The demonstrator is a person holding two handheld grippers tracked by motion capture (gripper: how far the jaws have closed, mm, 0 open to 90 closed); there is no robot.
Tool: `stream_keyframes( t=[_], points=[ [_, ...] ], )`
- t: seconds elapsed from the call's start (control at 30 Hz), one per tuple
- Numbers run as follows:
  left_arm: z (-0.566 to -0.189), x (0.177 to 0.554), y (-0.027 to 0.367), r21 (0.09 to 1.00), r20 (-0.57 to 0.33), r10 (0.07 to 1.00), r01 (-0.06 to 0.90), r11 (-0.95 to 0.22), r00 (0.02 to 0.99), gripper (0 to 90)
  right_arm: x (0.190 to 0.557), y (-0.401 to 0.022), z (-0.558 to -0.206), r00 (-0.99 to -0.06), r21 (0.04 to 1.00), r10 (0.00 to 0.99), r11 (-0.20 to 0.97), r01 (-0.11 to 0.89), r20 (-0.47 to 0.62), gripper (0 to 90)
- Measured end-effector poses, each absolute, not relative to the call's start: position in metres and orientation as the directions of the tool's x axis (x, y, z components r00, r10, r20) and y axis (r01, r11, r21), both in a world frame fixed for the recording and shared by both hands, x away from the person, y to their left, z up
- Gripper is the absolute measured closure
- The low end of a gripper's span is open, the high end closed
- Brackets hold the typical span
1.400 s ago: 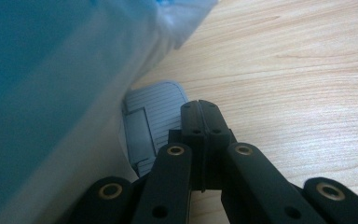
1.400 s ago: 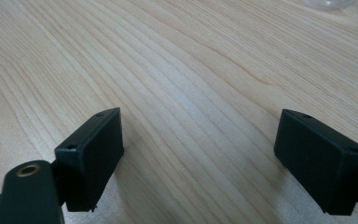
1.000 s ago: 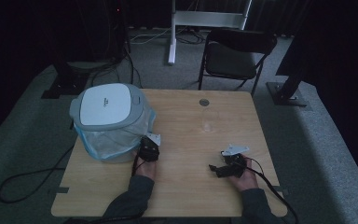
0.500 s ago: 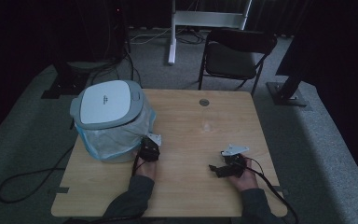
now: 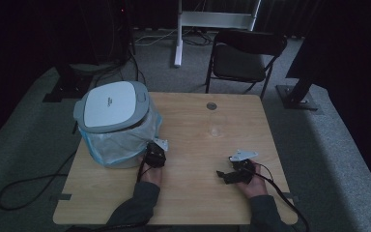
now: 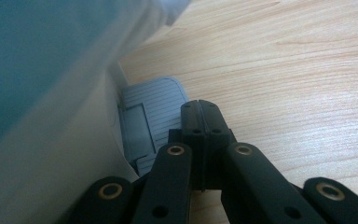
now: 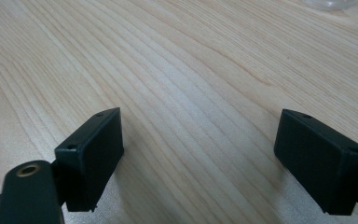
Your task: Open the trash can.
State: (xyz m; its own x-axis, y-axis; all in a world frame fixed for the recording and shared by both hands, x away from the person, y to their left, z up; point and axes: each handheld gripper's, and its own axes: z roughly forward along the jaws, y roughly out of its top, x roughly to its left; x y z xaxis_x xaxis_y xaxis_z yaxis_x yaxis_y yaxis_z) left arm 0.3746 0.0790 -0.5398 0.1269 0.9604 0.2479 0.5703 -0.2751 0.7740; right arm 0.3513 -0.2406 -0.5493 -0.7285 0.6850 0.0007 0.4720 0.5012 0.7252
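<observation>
Bin (image 5: 116, 123) with a thin plastic liner sits at the tabletop's (image 5: 198, 203) far left, light but bulky; its grey pedal (image 6: 151, 116) looks the firmest hold. Left hand-held gripper (image 6: 199, 119) is closed over the pedal, right hand-held gripper (image 7: 200, 154) wide open, empty

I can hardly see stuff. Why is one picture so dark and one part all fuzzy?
High view: the room is dim, so the table looks murky. Left gripper view: the bin sits too near, so it blurs. Right gripper view: bright, wood grain sharp.
</observation>
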Motion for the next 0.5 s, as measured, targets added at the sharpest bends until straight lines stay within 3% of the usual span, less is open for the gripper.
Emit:
stream_keyframes(
  t=[0.5],
  points=[
    [-0.5414,0.3753,0.0776,0.766,0.264,0.956,0.575,-0.287,0.127,90.0,0.3517,-0.2404,-0.5494,-0.73,0.726,0.683,0.502,0.47,0.0,14.8]
  ],
)
